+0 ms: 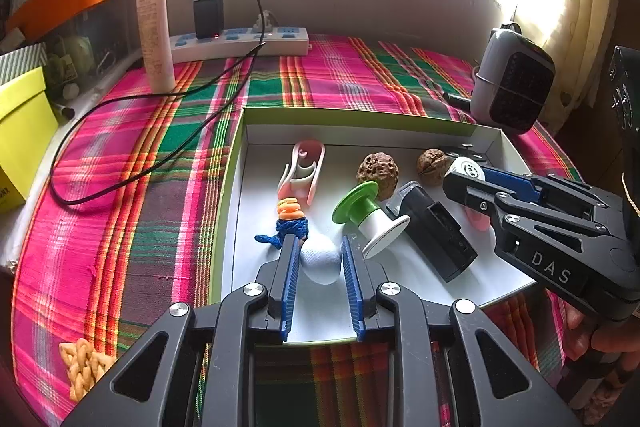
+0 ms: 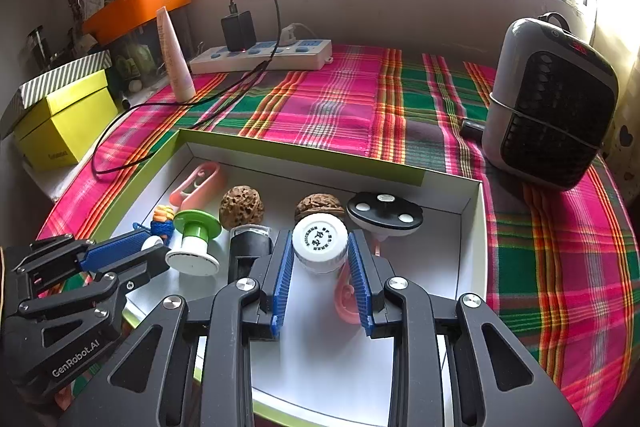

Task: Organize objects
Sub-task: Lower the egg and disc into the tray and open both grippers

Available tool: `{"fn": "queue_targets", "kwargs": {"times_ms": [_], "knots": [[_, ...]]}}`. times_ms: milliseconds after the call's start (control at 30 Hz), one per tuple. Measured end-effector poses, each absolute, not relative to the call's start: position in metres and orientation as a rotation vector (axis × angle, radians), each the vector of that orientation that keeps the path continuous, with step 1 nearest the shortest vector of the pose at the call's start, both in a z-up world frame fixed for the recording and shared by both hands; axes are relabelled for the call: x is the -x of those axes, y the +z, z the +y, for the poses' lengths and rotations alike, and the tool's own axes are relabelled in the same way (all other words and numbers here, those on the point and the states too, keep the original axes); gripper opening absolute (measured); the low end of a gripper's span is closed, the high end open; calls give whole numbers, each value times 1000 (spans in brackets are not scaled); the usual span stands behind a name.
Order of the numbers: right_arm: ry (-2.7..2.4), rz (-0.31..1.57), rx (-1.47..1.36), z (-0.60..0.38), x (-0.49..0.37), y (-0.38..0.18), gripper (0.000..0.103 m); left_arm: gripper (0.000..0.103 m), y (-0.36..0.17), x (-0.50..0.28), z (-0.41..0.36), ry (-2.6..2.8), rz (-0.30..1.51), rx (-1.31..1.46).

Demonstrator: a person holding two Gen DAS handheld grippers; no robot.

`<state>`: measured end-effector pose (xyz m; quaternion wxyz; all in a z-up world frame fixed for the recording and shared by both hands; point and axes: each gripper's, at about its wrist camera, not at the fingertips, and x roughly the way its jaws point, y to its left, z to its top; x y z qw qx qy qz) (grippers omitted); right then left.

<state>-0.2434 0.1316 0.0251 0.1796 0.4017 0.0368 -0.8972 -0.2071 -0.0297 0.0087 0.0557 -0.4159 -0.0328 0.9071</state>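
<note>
While clamped: white ball [image 1: 320, 263], white bottle [image 2: 319, 242].

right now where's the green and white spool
The green and white spool lies tipped on its side inside the white tray, left of centre in both views, between the blue knotted cord and the black block, just before a walnut.

both grippers are matte black with open triangular cut-outs, silver round screws at the joints and ribbed blue pads. seen beside the white tray [image 1: 494, 143], the right gripper [image 1: 466, 173] bears "das" in pale letters; the left gripper [image 2: 150, 241] reads "genrobot.ai".
</note>
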Motion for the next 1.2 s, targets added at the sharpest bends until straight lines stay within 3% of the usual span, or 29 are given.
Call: {"fn": "queue_targets", "kwargs": {"times_ms": [600, 633, 700, 1200], "knots": [[-2532, 103, -1136, 131, 243, 24, 30, 32, 11, 204, -29, 2761, -111, 1261], [-2533, 101, -1135, 131, 242, 24, 30, 32, 12, 203, -29, 2761, -110, 1258], [-2530, 94, -1141, 131, 242, 24, 43, 33, 13, 203, -29, 2762, -114, 1256], [-2540, 84, -1146, 132, 240, 24, 43, 35, 14, 200, -29, 2766, -120, 1264]]}}
